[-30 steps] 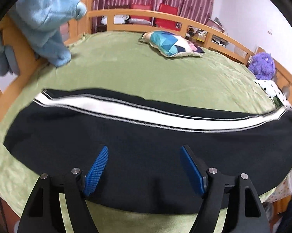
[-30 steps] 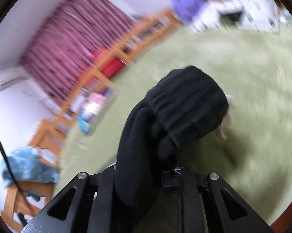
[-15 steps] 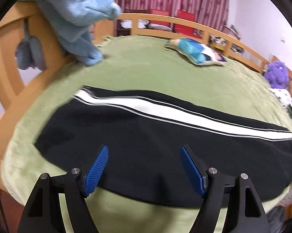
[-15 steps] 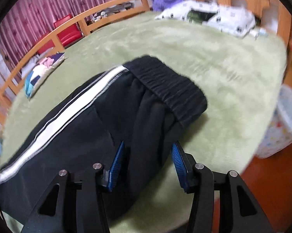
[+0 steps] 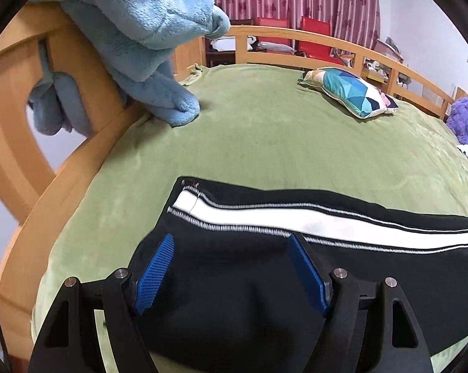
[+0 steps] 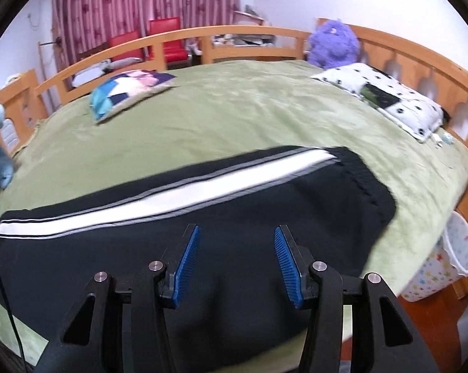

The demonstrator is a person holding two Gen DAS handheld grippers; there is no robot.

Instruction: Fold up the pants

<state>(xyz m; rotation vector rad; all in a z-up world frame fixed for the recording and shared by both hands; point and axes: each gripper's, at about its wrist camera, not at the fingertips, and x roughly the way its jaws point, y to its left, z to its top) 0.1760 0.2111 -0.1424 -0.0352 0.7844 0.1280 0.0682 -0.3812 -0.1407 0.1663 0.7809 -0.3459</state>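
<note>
Black pants [image 5: 296, 267] with a white side stripe lie flat along the near edge of the green bed [image 5: 280, 143]. The left wrist view shows the cuff end at the left. The right wrist view shows the pants [image 6: 234, 211] with the ribbed waistband at the right. My left gripper [image 5: 230, 248] is open just above the cuff end, with cloth bulging up between its blue pads. My right gripper [image 6: 237, 242] is open and empty above the upper leg, left of the waistband.
A blue plush blanket [image 5: 146, 25] hangs over the wooden rail [image 5: 13, 118] at the left. A patterned cushion [image 5: 349, 93] lies at the far side. A purple plush toy [image 6: 333, 43] and a spotted pillow [image 6: 389, 99] sit at the right. A starred bin [image 6: 445, 264] stands on the floor.
My right gripper has let go of the waistband, opened wide and drawn back; the pants now lie flat. My left gripper has moved left along the leg to the cuff end, still open.
</note>
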